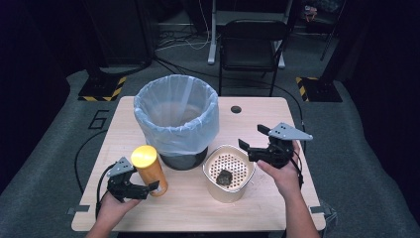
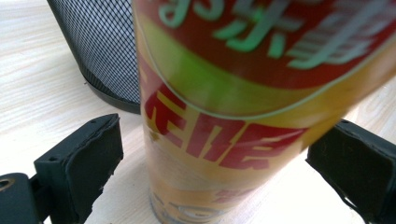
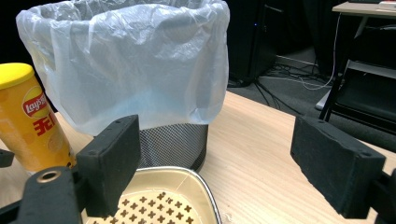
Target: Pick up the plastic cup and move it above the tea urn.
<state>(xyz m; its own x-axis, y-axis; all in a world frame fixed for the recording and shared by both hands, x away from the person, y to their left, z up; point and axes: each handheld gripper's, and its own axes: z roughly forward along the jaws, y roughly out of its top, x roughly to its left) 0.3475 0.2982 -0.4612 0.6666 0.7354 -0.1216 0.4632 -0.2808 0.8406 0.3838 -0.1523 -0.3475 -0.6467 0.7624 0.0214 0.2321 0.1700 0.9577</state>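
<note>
Lay's chip can, yellow lid, red characters, between left gripper jaws

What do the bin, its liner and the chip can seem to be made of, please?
Bin: black metal mesh, going by its fine grid. Liner: thin translucent plastic film, crinkled and folded over the rim. Chip can: probably glossy printed cardboard, with a smooth yellow plastic-looking lid.

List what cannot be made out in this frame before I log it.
- Dark lump in the perforated tray, high view: too small to identify.
- Chip can, left gripper view: top cut off by the edge, print blurred; contact with the left tool unclear.
- Inside of the lined bin, right gripper view: hidden by its bag.
- Right tool: open, holding nothing.
</note>
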